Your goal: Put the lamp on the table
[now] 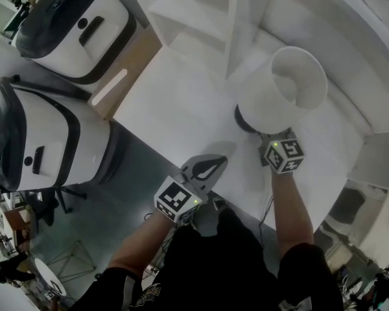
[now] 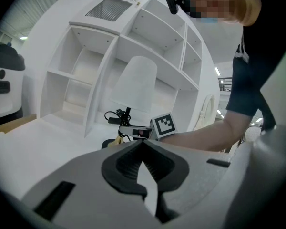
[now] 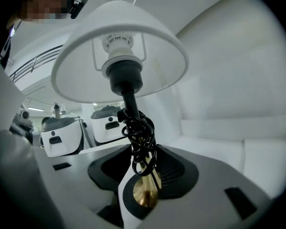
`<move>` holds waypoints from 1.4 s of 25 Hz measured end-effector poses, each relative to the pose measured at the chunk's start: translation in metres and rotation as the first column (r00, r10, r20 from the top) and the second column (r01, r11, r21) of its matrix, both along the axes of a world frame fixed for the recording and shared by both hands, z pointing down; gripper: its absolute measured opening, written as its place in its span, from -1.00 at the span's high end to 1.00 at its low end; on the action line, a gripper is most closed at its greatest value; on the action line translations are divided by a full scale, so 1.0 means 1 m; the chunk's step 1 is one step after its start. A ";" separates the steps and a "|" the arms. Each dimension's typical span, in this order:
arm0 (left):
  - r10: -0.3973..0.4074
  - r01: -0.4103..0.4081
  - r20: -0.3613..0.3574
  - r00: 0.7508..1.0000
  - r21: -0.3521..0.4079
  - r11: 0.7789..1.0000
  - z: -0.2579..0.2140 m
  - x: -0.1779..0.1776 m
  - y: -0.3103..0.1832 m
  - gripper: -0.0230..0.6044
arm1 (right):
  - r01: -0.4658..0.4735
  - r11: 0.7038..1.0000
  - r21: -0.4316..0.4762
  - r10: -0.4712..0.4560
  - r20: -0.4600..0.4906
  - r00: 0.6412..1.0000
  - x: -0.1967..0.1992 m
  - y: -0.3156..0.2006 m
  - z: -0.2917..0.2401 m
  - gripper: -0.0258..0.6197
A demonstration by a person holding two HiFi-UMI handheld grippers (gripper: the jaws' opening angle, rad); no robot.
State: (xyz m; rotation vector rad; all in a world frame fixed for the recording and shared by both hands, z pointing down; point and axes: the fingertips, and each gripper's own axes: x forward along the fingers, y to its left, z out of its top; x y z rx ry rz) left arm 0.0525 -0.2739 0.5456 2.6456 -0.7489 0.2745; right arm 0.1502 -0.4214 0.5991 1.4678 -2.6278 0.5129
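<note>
Right now the lamp (image 1: pixel 282 86) stands upright on the white table (image 1: pixel 175 102), close to the white shelves (image 1: pixel 233 18). Its dark round base (image 1: pixel 243 123) sits on the table top. The right gripper (image 3: pixel 144 154) is down low by that base. Its jaws are apart. The gold stem (image 3: pixel 145 194), with a black cord (image 3: pixel 140 132) wound round it, stands between them, but the pads do not squeeze it. The left gripper (image 1: pixel 217 162) is near the table's edge, apart from the lamp. Its jaws are closed with nothing in them. Two big white machines (image 1: pixel 39 141) stand beside the table.
</note>
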 end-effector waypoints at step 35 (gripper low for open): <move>-0.028 0.026 -0.046 0.999 -0.043 0.999 -0.056 -0.137 0.164 0.91 | -0.137 0.989 -0.061 0.141 0.070 0.988 -0.113 0.284 -0.108 0.83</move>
